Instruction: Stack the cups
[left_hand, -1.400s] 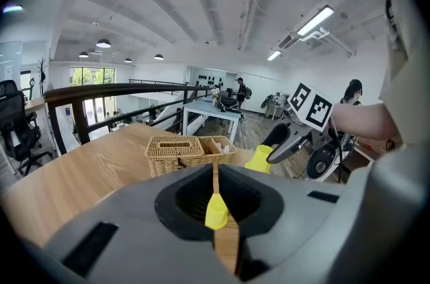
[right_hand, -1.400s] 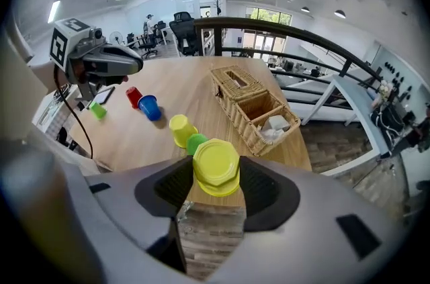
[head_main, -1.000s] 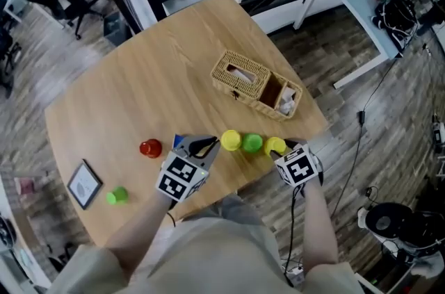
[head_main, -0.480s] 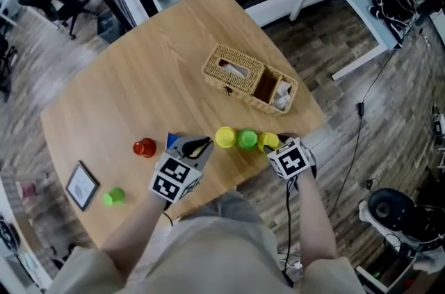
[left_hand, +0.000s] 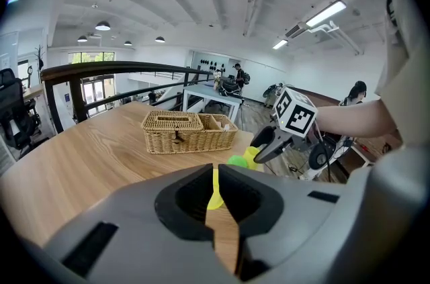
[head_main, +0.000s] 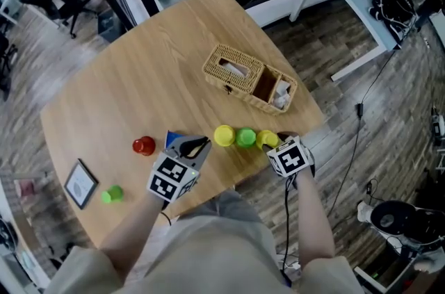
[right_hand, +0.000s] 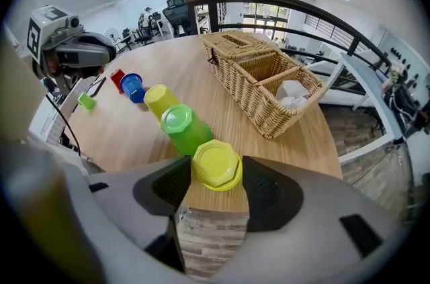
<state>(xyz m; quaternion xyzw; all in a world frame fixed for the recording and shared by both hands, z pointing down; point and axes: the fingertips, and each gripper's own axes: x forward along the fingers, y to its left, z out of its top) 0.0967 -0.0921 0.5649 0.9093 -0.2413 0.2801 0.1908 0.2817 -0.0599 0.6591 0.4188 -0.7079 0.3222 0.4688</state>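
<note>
Since a second ago both hands have kept their places by the row of cups; only the right gripper (right_hand: 215,185) has changed. Its jaws have just been opening and now stand apart on either side of the lime-yellow cup (right_hand: 216,165), close to its rim without clamping it. That cup stands bottom up at the desk's near edge (head_main: 229,178). Just beyond it in the same line are the green cup (right_hand: 181,127), also bottom up, and then the yellow cup (right_hand: 158,100); the three nearly touch. Farther along, the blue cup (right_hand: 132,86) and the red cup (right_hand: 118,78) stand side by side, and a small green cup (right_hand: 85,101) sits well apart from them.

The left gripper (left_hand: 215,192) has its jaws together with nothing between them. In the head view it hovers just beside the blue cup and partly covers it. A wicker basket (head_main: 250,79) with two compartments stands toward the far side of the desk, and a small picture frame (head_main: 78,183) lies near the small green cup.
</note>
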